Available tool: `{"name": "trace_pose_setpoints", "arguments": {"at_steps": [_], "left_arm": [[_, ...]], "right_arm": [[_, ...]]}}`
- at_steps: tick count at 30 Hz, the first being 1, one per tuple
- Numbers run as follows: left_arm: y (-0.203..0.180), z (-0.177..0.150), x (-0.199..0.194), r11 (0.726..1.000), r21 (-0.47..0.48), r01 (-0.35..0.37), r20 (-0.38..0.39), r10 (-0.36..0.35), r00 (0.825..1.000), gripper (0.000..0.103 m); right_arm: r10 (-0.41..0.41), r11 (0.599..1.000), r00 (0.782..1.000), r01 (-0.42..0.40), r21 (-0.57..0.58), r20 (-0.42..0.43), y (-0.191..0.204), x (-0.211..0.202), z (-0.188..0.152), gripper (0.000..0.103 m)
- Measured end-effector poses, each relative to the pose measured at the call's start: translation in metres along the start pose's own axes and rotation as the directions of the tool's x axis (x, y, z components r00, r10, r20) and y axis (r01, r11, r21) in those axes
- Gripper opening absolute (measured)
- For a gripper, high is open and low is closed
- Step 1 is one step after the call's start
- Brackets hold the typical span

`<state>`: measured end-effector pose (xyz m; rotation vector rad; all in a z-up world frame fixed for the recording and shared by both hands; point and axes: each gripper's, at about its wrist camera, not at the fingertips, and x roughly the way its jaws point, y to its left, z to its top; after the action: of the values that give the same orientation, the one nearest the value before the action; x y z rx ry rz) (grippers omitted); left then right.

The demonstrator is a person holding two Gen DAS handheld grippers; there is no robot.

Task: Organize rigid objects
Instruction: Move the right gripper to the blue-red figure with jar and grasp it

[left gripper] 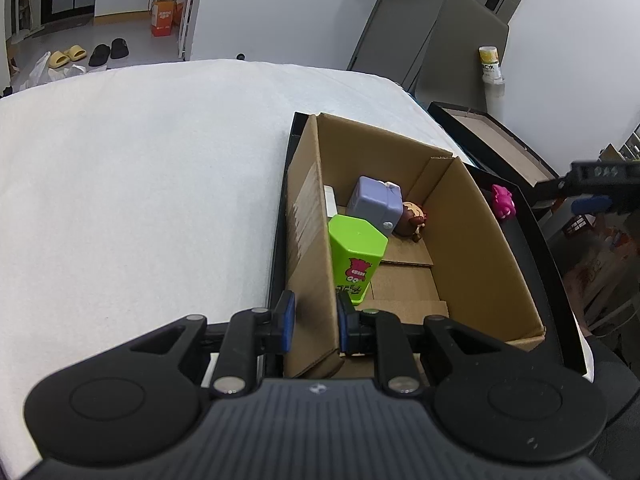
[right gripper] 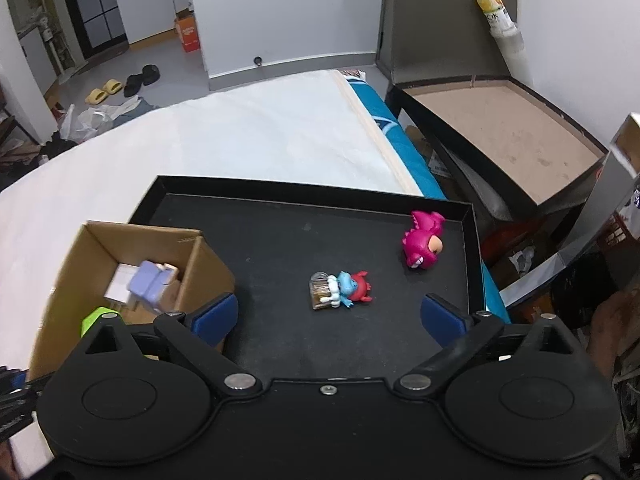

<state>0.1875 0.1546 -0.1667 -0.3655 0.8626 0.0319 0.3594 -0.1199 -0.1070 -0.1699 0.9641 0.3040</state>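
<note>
My left gripper [left gripper: 316, 320] is shut on the near left wall of the cardboard box [left gripper: 308, 248]. In the box stand a green carton [left gripper: 358, 256], a lilac cube toy [left gripper: 374, 204] and a brown figurine [left gripper: 412, 218]. The box [right gripper: 64, 280] sits in a black tray [right gripper: 280, 232]. My right gripper [right gripper: 330, 316] is open and empty above the tray. Just ahead of it lies a blue and red figurine [right gripper: 344, 290]. A pink dinosaur toy [right gripper: 422, 244] lies near the tray's right wall; it also shows in the left wrist view [left gripper: 502, 202].
The tray rests on a white bed [left gripper: 140, 168]. A second black box [right gripper: 500, 128] with a brown floor stands off the bed's right edge. A bottle [right gripper: 498, 16] sits against the wall behind it. Slippers and bags lie on the floor far left.
</note>
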Motion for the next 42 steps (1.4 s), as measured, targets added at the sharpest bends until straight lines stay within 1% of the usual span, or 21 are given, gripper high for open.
{"name": "trace_pose_setpoints", "arguments": {"at_steps": [2, 7, 20, 24, 30, 33, 38, 39, 41, 42], "left_arm": [[0.000, 0.000, 0.001, 1.000, -0.005, -0.003, -0.001, 0.003, 1.000, 0.019], [-0.001, 0.000, 0.003, 1.000, -0.005, -0.009, -0.004, 0.009, 1.000, 0.019], [-0.002, 0.000, 0.007, 1.000, -0.012, -0.028, -0.007, 0.028, 1.000, 0.019], [-0.002, -0.001, 0.008, 1.000, -0.014, -0.027, -0.007, 0.027, 1.000, 0.019], [-0.002, -0.001, 0.009, 0.999, -0.016, -0.029, -0.010, 0.029, 1.000, 0.019], [-0.003, -0.002, 0.010, 0.999, -0.014, -0.035, -0.011, 0.034, 0.999, 0.019], [-0.005, -0.002, 0.011, 0.999, -0.011, -0.043, -0.011, 0.042, 0.999, 0.019], [-0.005, -0.003, 0.011, 0.999, -0.011, -0.043, -0.011, 0.042, 0.999, 0.019], [-0.004, -0.002, 0.011, 0.999, -0.012, -0.042, -0.011, 0.041, 0.999, 0.019], [-0.004, -0.002, 0.011, 0.999, -0.012, -0.041, -0.011, 0.041, 0.999, 0.019]], "right_arm": [[0.002, 1.000, 1.000, -0.002, -0.006, -0.005, -0.001, 0.010, -0.004, 0.103], [-0.007, 1.000, 1.000, 0.006, -0.018, -0.029, -0.003, 0.032, -0.009, 0.103], [-0.007, 0.999, 0.998, 0.004, -0.044, -0.062, -0.014, 0.087, -0.018, 0.103], [-0.010, 0.998, 0.998, 0.006, -0.068, -0.067, -0.013, 0.102, -0.019, 0.103], [-0.014, 0.990, 0.998, 0.005, -0.138, -0.062, -0.004, 0.117, -0.024, 0.103], [-0.005, 0.991, 0.998, -0.004, -0.131, -0.066, -0.004, 0.124, -0.025, 0.103], [0.037, 0.992, 0.999, -0.038, -0.123, -0.016, -0.007, 0.128, -0.024, 0.101], [0.045, 0.993, 0.999, -0.047, -0.107, -0.014, -0.009, 0.129, -0.024, 0.100], [0.057, 0.991, 0.998, -0.056, -0.123, 0.003, -0.007, 0.126, -0.026, 0.087], [0.067, 0.988, 0.998, -0.064, -0.139, 0.012, -0.006, 0.123, -0.026, 0.071]]}}
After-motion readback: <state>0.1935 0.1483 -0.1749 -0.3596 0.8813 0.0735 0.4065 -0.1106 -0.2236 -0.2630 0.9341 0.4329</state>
